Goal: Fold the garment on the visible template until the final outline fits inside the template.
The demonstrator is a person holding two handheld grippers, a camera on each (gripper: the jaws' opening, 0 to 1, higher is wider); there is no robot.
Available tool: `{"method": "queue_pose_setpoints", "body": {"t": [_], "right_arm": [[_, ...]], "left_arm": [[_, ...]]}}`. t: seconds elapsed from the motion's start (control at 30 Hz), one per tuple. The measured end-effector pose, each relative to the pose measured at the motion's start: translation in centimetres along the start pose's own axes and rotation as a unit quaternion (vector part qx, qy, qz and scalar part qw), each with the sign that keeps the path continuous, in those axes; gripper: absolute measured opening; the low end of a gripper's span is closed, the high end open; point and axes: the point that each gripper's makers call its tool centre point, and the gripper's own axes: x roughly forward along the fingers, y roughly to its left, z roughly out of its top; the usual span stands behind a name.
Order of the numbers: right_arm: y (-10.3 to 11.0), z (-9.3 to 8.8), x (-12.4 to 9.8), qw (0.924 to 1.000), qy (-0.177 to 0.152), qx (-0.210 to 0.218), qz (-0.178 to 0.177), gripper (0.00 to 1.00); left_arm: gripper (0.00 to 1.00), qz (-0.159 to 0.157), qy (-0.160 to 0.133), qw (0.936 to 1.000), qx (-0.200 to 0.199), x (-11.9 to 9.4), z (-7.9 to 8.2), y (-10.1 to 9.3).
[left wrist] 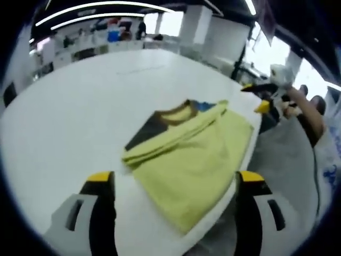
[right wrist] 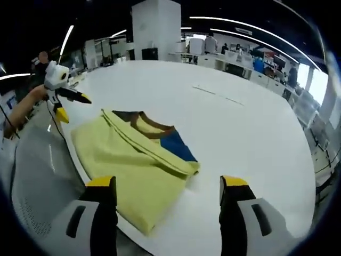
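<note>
Left gripper (left wrist: 173, 184) and right gripper (right wrist: 168, 188): jaws apart on both, nothing held, each hanging above the white table (left wrist: 80, 117) w/ the yellow-green T-shirt (left wrist: 197, 154) ahead at approx 12 o'clock. Shirt's folded over into a compact layered bundle near the table edge, dark/blue panel (right wrist: 176, 145) by the brown collar exposed. Can't make out any template outline, so fit is unconfirmed; prob at least one more fold or a tidy-up left.
</note>
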Motion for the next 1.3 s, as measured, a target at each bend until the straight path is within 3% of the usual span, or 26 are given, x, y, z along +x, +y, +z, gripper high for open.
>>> {"method": "queue_pose_setpoints", "body": {"t": [0.13, 0.2, 0.33, 0.53, 0.7, 0.87, 1.03, 1.2, 1.3], "right_arm": [[-0.4, -0.2, 0.6, 1.0, 0.003, 0.004, 0.005, 0.7], [-0.6, -0.3, 0.9, 1.0, 0.005, 0.004, 0.006, 0.68], [-1.2, -0.5, 1.4, 0.9999, 0.01, 0.006, 0.005, 0.61], [-2.4, -0.7, 2.1, 0.9996, 0.005, 0.027, -0.003, 0.5], [-3.2, -0.9, 2.3, 0.9995, 0.006, 0.03, -0.012, 0.44], [-4.3, -1.4, 2.8, 0.9991, 0.01, 0.034, -0.025, 0.38], [-4.3, -1.6, 3.0, 0.999, 0.014, 0.036, -0.024, 0.34], [-4.7, -1.6, 3.3, 0.9989, 0.015, 0.036, -0.027, 0.31], [-4.8, -1.6, 3.4, 0.9989, 0.017, 0.034, -0.029, 0.3]], "left_arm": [[0.73, -0.003, 0.02, 0.9997, -0.016, 0.7, -0.3, 0.7], [0.73, 0.001, 0.018, 0.9998, -0.005, 1.0, 0.0, 1.0], [0.62, 0.005, 0.015, 0.9998, -0.011, 1.6, 0.3, 2.2], [0.54, 0.032, 0.025, 0.999, -0.016, 2.4, 0.2, 4.2], [0.37, 0.037, 0.015, 0.9987, -0.032, 2.9, 0.4, 5.2], [0.33, 0.065, 0.028, 0.9966, -0.042, 3.2, -0.3, 6.7], [0.24, 0.068, 0.014, 0.9959, -0.057, 3.2, 0.0, 7.2], [0.13, 0.058, 0.023, 0.9958, -0.067, 3.6, -0.1, 7.0], [0.12, 0.056, 0.027, 0.9957, -0.069, 3.9, -0.3, 7.0]]}}
